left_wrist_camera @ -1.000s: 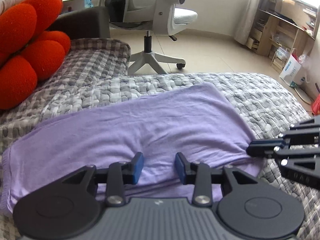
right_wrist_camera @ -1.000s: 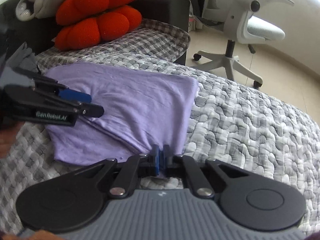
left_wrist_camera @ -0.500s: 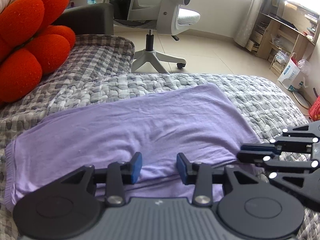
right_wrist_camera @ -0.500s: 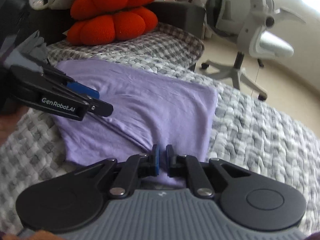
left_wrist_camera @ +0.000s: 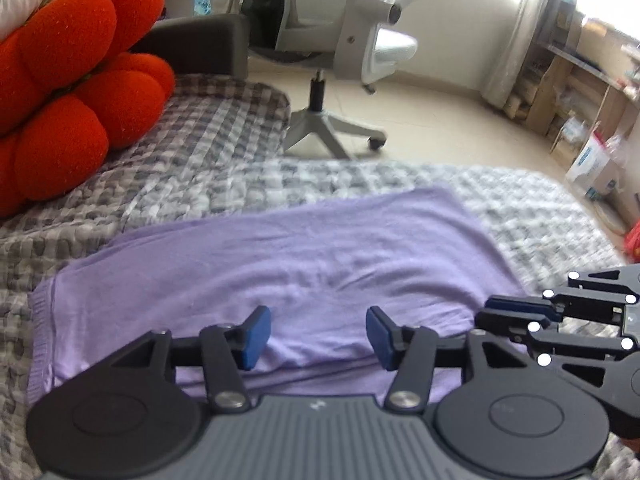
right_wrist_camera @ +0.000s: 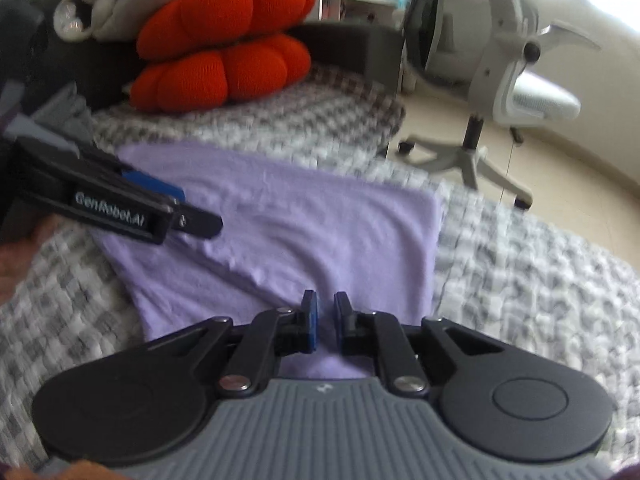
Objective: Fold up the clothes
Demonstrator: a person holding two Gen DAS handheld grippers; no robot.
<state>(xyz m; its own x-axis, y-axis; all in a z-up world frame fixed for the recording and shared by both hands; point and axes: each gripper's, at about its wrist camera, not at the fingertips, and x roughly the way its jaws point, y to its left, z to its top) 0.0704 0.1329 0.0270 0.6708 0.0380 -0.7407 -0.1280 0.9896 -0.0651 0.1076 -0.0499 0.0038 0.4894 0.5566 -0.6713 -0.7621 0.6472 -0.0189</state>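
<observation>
- Left gripper [left_wrist_camera: 316, 332]: my fingers spread wide above the one purple garment [left_wrist_camera: 280, 276], near its front edge.
- Right gripper [right_wrist_camera: 325, 320]: fingers slightly parted over the garment's near corner.
- Garment lies folded on one quilt [right_wrist_camera: 520, 264]; one red cushion [right_wrist_camera: 224, 44] behind it.

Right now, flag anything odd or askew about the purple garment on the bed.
Nothing is damaged. The purple garment lies folded on the gray quilt, with a lower layer sticking out unevenly along its near edge and light wrinkles.
</observation>
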